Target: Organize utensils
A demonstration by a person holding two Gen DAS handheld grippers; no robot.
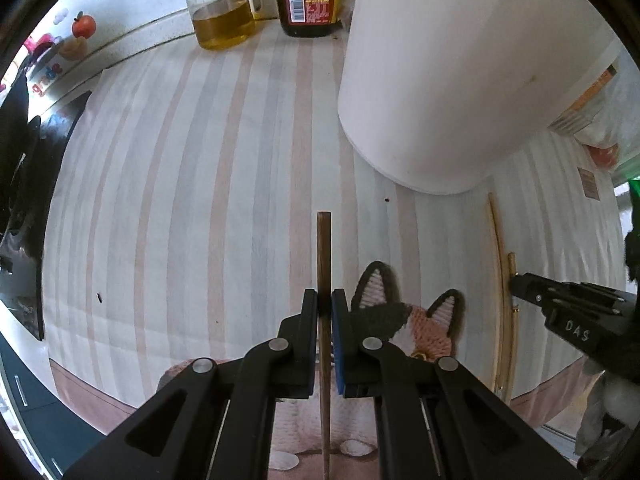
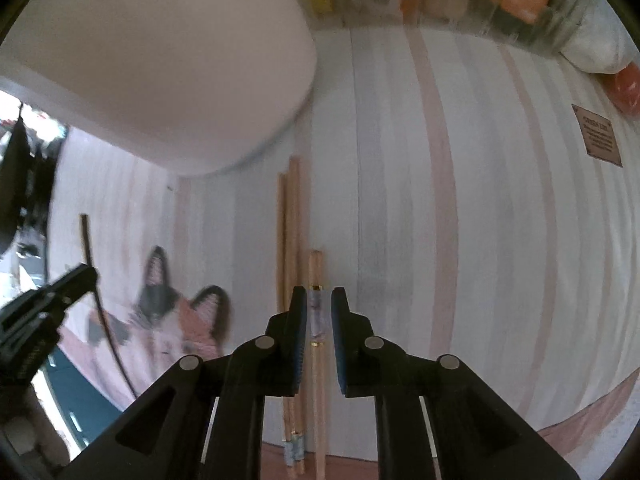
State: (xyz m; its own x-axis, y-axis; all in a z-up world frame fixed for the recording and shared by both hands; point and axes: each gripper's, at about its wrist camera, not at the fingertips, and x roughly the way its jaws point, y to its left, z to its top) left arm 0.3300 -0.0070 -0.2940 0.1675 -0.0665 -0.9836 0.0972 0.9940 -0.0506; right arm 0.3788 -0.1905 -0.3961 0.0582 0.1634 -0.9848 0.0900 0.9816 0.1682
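Left gripper [image 1: 325,312]: jaws clamped on thin dark-brown wooden chopstick [image 1: 323,248], gripped off-centre, so it could pivot or slip. White cylindrical holder [image 1: 440,80] stands just beyond. Right gripper [image 2: 319,312]: jaws slightly apart astride pale bamboo chopstick [image 2: 316,268], not pinching; closing could nudge the neighbouring pale pair [image 2: 291,240].

Dark brown chopstick [image 1: 324,264], straight and slender, clamped between the left gripper [image 1: 325,300] pads, extending ahead past its fingertips. Pale wooden chopstick [image 2: 317,276] with a decorated band lies between the right gripper [image 2: 319,300] fingers; two more pale chopsticks [image 2: 291,240] lie just left.
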